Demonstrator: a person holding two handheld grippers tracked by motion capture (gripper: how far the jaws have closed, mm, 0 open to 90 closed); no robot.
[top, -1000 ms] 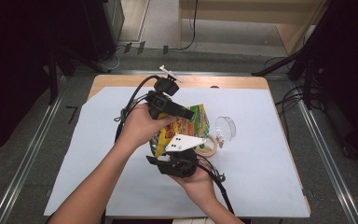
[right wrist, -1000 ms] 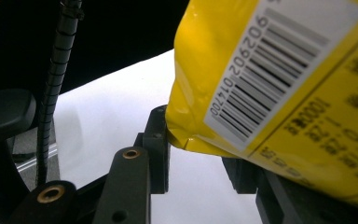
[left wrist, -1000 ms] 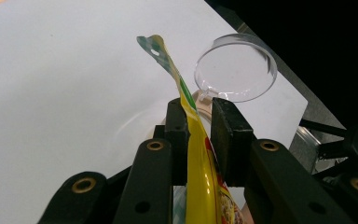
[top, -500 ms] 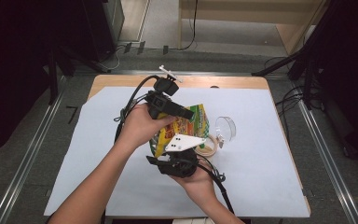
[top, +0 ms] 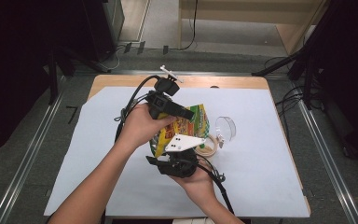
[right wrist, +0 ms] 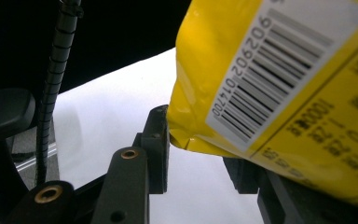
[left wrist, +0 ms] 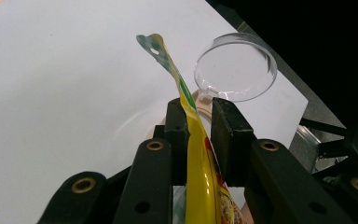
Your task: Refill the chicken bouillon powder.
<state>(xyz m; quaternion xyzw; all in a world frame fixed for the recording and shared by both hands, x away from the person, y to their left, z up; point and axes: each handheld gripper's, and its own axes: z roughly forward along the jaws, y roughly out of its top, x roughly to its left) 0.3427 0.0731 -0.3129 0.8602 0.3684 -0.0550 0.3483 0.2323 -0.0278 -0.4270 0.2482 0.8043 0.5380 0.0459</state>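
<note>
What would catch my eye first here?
A bright yellow snack bag held up over the middle of the white-covered table, pinched by the left hand-held gripper and met from below by the right hand-held gripper. Just right of it stands a clear glass jar.

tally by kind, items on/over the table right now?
Snack bag: 1
Clear jar: 1
Wooden ring: 1
Tongs, left and right: 2
Total: 5
</note>
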